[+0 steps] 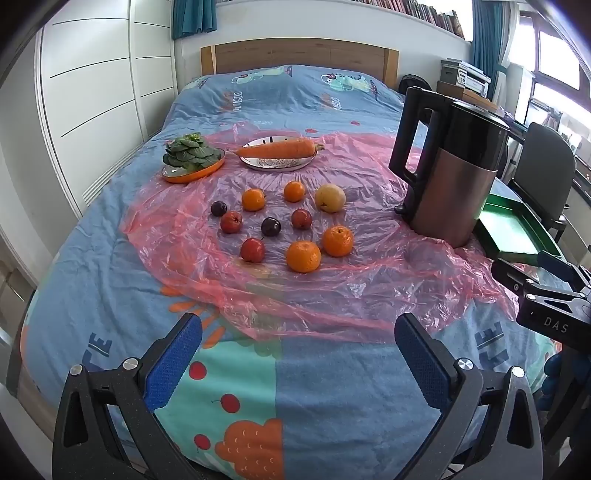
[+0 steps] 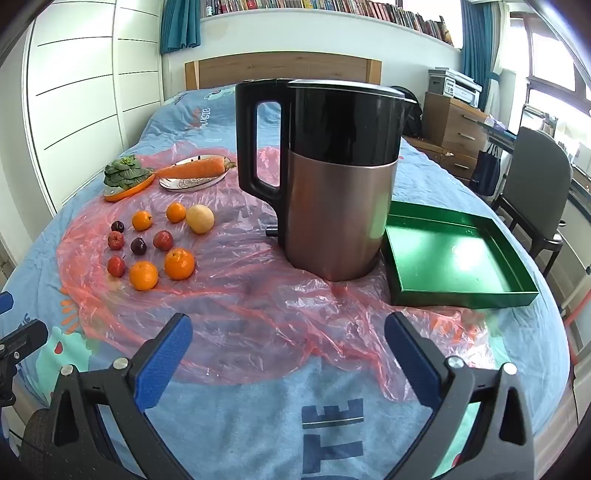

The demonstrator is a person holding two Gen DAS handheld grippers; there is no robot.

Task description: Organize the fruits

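Four oranges [image 1: 303, 256], three small red fruits [image 1: 252, 250], two dark plums [image 1: 270, 226], one yellow pear [image 1: 330, 198], one carrot [image 1: 277, 149], one leafy green [image 1: 190, 150], two plates [image 1: 277, 163], one kettle [image 1: 448, 166], one green tray [image 2: 458, 254].

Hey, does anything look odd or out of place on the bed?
Yes: an electric kettle stands upright on the pink plastic sheet between the loose fruit and the empty green tray. Nothing looks spilled or damaged.

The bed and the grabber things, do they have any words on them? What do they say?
"DAS" on the black right gripper, at the left wrist view's edge.
"TE" in dark blue on the bedspread; the word's start is hidden.
"USTO", mirrored, on the bedspread near the headboard; partly folded away.
Book spines on the shelf: too small to read.
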